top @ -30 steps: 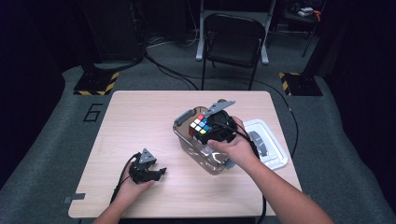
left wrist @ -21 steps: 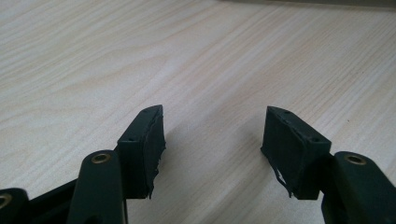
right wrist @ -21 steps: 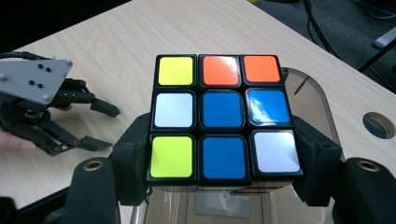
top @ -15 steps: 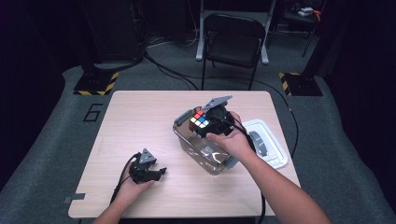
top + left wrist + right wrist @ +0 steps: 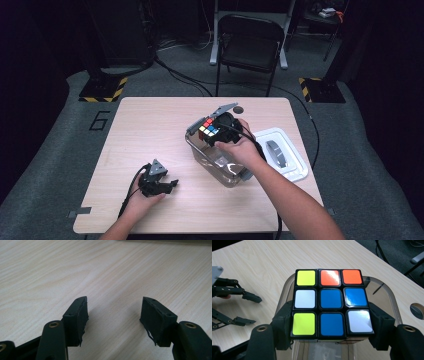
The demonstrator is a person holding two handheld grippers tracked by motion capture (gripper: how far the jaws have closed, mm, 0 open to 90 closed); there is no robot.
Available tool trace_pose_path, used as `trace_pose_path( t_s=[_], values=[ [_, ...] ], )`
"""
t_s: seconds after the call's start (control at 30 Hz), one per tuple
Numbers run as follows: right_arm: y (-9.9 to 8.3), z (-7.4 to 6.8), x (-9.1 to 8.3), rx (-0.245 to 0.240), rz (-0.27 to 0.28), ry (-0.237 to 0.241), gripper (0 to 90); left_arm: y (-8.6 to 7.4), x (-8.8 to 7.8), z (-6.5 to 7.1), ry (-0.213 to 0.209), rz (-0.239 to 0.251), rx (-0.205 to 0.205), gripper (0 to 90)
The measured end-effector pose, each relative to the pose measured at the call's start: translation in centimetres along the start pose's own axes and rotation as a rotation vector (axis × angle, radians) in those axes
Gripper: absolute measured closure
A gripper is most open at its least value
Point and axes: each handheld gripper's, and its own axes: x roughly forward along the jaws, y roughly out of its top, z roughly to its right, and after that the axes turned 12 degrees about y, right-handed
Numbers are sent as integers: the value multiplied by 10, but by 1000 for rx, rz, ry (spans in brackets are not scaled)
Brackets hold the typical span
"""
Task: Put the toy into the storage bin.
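Pale wooden surface (image 5: pixel 150 130): your right tongs (image 5: pixel 329 340) pinch the puzzle cube (image 5: pixel 330 302) above the clear bin (image 5: pixel 220 162); lower it squarely inside before releasing. Left tongs (image 5: pixel 112 315) rest spread, empty.

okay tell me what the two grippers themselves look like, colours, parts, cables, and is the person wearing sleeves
Both are black, built of jointed link bars with brass-coloured rivets. The left gripper carries a grey three-cornered plate on top, and its ribbed pads look frayed at the edges. The right gripper has the same black jaws and a grey plate. A black cable trails from each. Both forearms are bare, with no sleeves in view.
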Motion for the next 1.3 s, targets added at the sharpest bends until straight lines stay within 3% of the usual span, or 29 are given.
trace_pose_path(
  t_s=[0.57,1.3],
  values=[
    [-3,11,32,16,-50,-4,337,0,0,0,-5,3,-10,386],
    [-8,19,60,39,-125,-4,338,0,0,1,0,4,-14,386]
  ],
)
